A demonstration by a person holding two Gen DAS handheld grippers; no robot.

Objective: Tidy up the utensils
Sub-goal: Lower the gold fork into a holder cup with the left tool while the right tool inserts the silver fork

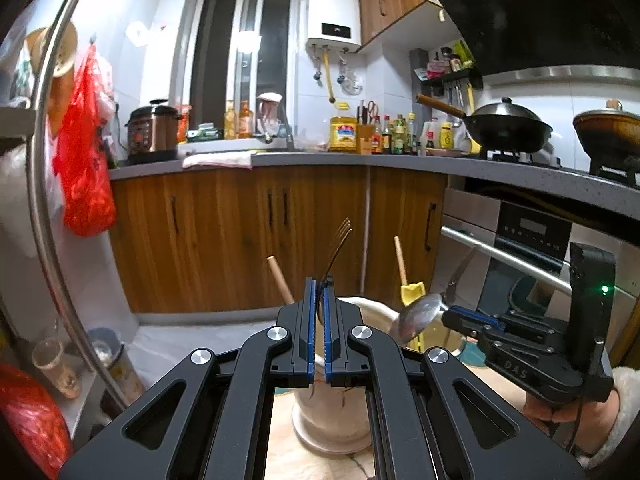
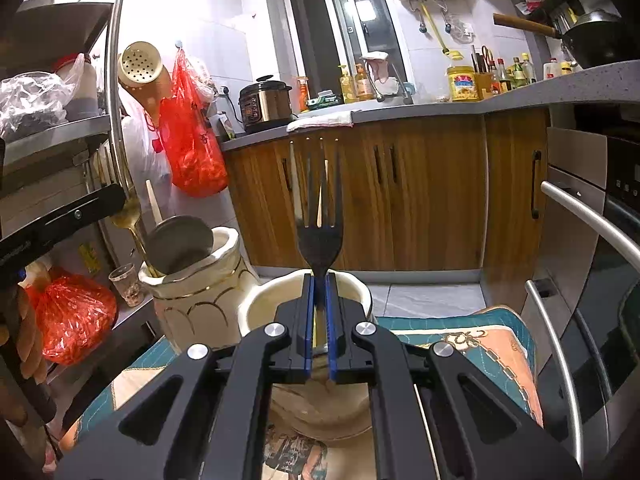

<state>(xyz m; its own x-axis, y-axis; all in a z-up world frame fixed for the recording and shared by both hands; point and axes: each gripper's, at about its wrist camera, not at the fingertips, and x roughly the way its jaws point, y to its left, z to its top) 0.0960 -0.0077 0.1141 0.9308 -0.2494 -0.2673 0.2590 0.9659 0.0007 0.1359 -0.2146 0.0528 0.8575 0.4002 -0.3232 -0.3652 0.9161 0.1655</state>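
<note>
– Now, entry on surface and room. What do the holders stand on?
– A patterned teal-and-peach cloth (image 2: 480, 344). Two cream ceramic holders sit on it, just beside each other: a gold-trimmed holder (image 2: 200, 304) to the left and a plain holder (image 2: 252, 304) to the right.
– Room?
– A kitchen. Wood cabinets (image 2: 432, 192) run under a grey counter (image 2: 440, 106) across the far side, with pale floor tile (image 2: 420, 296) between them and the cloth.
– Left claw?
– The left gripper (image 1: 319, 288) is clenched on a gold fork (image 1: 340, 240), seen edge-on with its tines up. In the right wrist view the fork's lower end goes down into the gold-trimmed holder, next to a grey spoon (image 2: 180, 244).
– Right claw?
– The right gripper (image 2: 320, 284) is clamped on a dark fork (image 2: 320, 240). Its tines point up and its handle runs down between the pads, above the plain holder's mouth. I cannot tell whether the handle's tip is inside.
– Edges and clearance?
– On the left, a metal rack (image 2: 60, 132) with a steel upright (image 2: 114, 80) stands close by, and a small glass (image 2: 124, 280) is near the gold-trimmed holder. A red bag (image 2: 192, 152) hangs behind. On the right, the oven's steel handle (image 2: 592, 212) juts out near the cloth's edge. Open space lies ahead, over the floor.
</note>
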